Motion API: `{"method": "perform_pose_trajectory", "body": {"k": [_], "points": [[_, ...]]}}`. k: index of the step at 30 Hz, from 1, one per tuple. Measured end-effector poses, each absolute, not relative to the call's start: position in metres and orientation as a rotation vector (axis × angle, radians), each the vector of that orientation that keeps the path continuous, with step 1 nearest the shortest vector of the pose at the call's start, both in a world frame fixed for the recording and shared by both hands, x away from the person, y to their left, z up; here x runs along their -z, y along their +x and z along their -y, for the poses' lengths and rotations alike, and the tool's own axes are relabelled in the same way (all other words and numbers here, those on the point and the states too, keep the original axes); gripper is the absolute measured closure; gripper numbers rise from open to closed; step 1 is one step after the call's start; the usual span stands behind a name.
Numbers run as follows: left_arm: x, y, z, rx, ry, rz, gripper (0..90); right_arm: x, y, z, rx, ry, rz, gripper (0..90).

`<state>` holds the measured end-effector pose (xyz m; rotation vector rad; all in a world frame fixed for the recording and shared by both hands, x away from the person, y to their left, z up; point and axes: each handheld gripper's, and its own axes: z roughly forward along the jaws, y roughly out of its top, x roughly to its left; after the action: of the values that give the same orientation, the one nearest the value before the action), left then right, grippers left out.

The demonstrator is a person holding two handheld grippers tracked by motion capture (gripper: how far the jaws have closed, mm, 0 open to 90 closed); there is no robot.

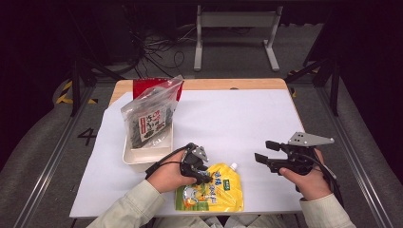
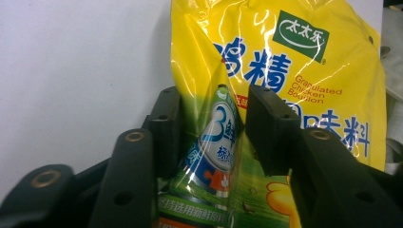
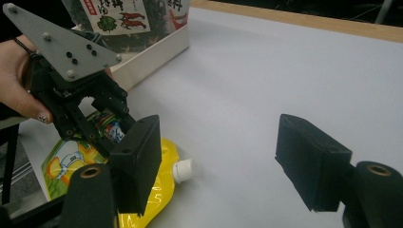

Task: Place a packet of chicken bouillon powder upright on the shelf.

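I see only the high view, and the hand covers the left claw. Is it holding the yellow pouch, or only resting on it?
Observer: It is holding it. In the left gripper view, the left claw pinches a raised fold of the yellow pouch between its pads.
Operator: What is printed on it?
Observer: Beside the Chinese characters, it reads "Granulated Chicken Bouillon" in small English print.
Operator: And is the right claw holding something?
Observer: No. In the right gripper view, the right claw stands open, with only the white table cover between its pads.

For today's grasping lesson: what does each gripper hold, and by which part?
The left gripper pinches a raised fold in the middle of the yellow spout pouch. The right gripper is open and holds nothing.
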<state>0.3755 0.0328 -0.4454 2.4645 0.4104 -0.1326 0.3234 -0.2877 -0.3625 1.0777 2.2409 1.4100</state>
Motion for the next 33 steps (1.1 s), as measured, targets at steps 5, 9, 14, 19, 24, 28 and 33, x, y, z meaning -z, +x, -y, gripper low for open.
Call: {"method": "perform_pose_trajectory", "body": {"k": [5, 9, 14, 19, 24, 28, 33], "points": [[0.441, 0.376, -0.033, 0.131, 2.471, -0.400, 71.5, 0.363, 0.324, 0.288, -1.405, 1.078, -2.246, 32.1], [0.437, 0.376, -0.034, 0.160, 2.469, -0.414, 79.4, 0.364, 0.324, 0.287, -1.403, 1.077, -2.248, 32.2], [0.434, 0.376, -0.035, 0.182, 2.459, -0.431, 82.1, 0.363, 0.324, 0.288, -1.405, 1.078, -2.246, 32.2], [0.425, 0.376, -0.042, 0.174, 2.420, -0.429, 83.4, 0.363, 0.323, 0.288, -1.407, 1.079, -2.241, 32.4], [0.409, 0.378, -0.057, 0.089, 2.270, -0.451, 83.6, 0.361, 0.322, 0.288, -1.413, 1.069, -2.238, 33.0], [0.401, 0.379, -0.065, 0.025, 2.187, -0.485, 83.8, 0.360, 0.321, 0.287, -1.412, 1.061, -2.243, 34.1], [0.389, 0.377, -0.075, -0.065, 2.056, -0.506, 83.8, 0.361, 0.320, 0.283, -1.414, 1.050, -2.254, 34.9]]}}
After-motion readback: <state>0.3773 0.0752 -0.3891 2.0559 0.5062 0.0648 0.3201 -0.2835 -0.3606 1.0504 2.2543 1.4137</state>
